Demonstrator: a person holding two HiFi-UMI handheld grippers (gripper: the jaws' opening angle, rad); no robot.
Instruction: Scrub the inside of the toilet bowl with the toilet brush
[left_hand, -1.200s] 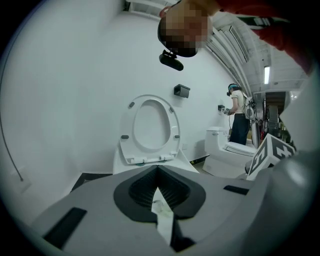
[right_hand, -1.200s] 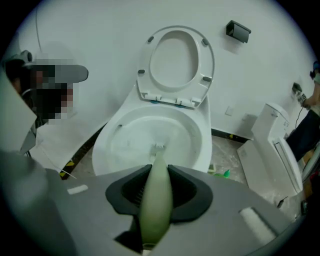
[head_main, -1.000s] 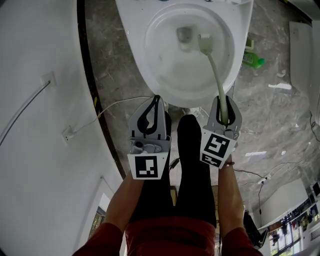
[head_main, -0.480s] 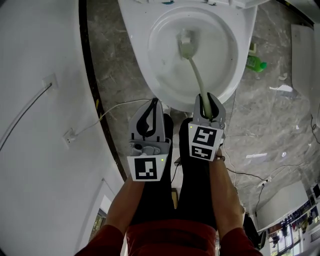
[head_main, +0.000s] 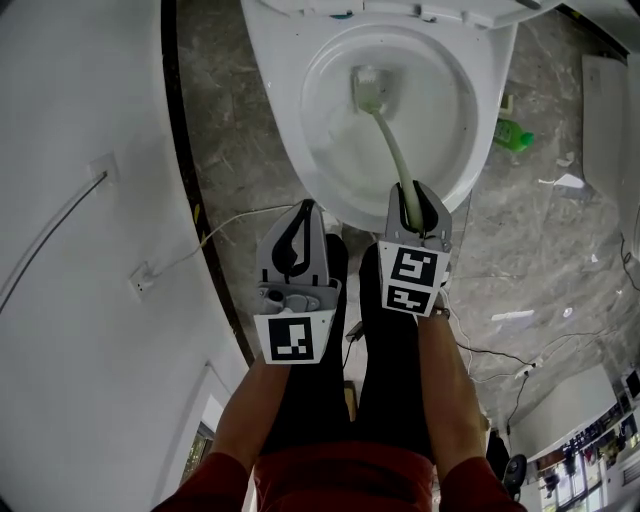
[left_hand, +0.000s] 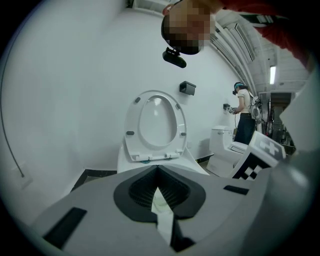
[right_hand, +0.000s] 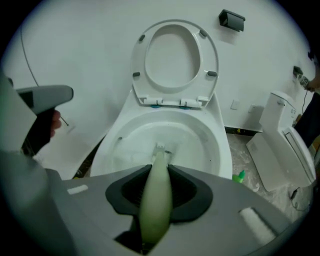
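The white toilet bowl (head_main: 300, 150) lies open below me, its seat and lid (right_hand: 175, 60) raised against the wall. A pale green toilet brush (head_main: 392, 140) reaches down into the bowl, and its bristle head (head_main: 370, 88) rests on the inner wall near the back. My right gripper (head_main: 415, 198) is shut on the brush handle (right_hand: 156, 195) just over the bowl's front rim. In the right gripper view the brush head (right_hand: 159, 148) shows beyond the jaws. My left gripper (head_main: 310, 208) hangs shut and empty left of the right one, outside the rim. The left gripper (left_hand: 159, 187) points at the raised seat (left_hand: 155, 125).
A white wall (head_main: 80, 200) with a cable (head_main: 230, 215) runs close on the left. A green bottle (head_main: 510, 130) and a white panel (head_main: 605, 110) lie on the marble floor to the right. A second toilet (right_hand: 285, 140) and another person (left_hand: 244, 117) stand further right. Black trouser legs (head_main: 385, 330) are below the grippers.
My right gripper has swung left with the brush. The brush head slid from the bowl's right side to the left near the back. The left gripper stayed put.
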